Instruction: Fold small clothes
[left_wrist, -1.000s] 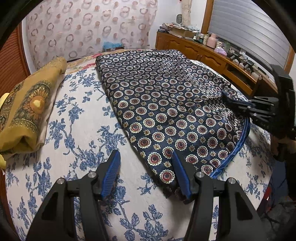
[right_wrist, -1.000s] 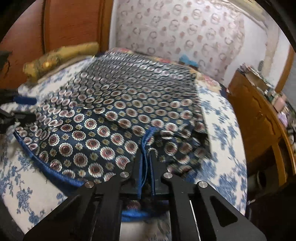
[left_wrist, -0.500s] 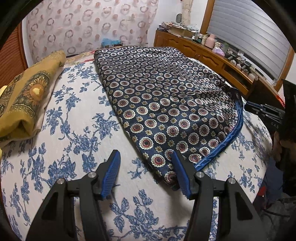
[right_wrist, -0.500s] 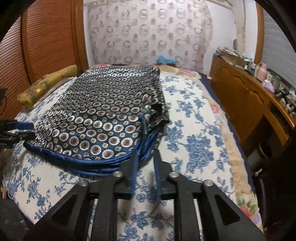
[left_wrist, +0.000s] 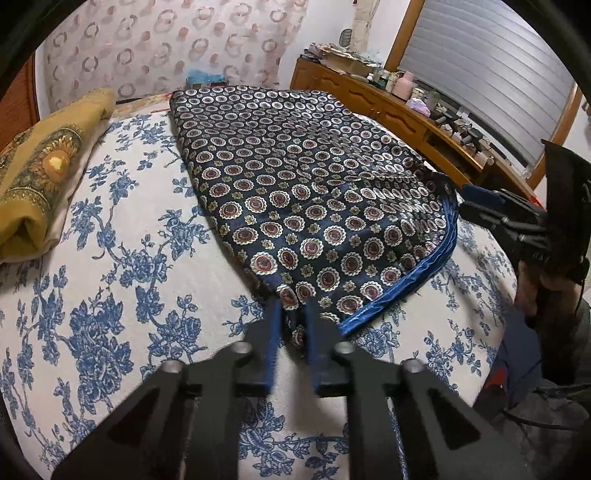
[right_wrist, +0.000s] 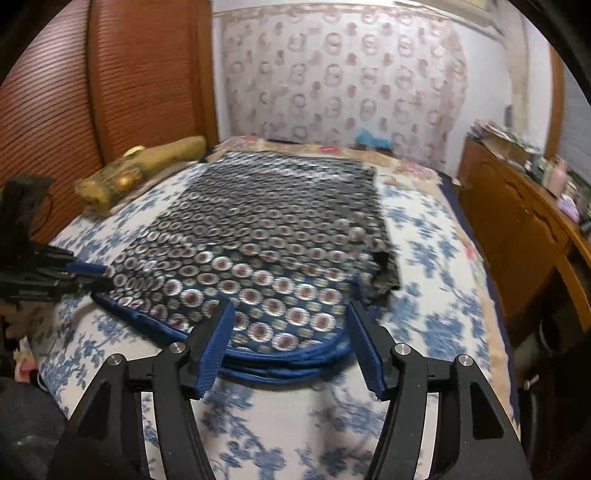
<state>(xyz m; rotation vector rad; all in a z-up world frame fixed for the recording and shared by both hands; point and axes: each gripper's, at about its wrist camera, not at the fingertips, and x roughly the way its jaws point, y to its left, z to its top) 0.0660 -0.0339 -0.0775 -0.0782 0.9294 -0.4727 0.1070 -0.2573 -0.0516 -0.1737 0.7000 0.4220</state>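
A: Left wrist view: left gripper (left_wrist: 291, 325) pressed together on the near corner of the dark patterned garment (left_wrist: 306, 206), a pinch of cloth visible between the blue pads. Garment spread flat on the floral bedsheet (left_wrist: 110, 280), toward the right half of the bed, blue hem (left_wrist: 424, 266) along the near right edge.

B: Right gripper (right_wrist: 291, 343) with jaws opening, nothing between them, only hovering above the near hem; already clear of the cloth, by the look.

A: So, probably the start of a new fold. Good practice here: lift the near corner only a little, then carry it toward the far edge slowly, to keep the layers below from sliding.

B: Also better to take the other near corner at the same level with the right one, to avoid a crooked crease. Slippery fabric, likely; easy to lose.

A: Yellow folded cloth (left_wrist: 40, 177) far left, well apart. No obstacle.
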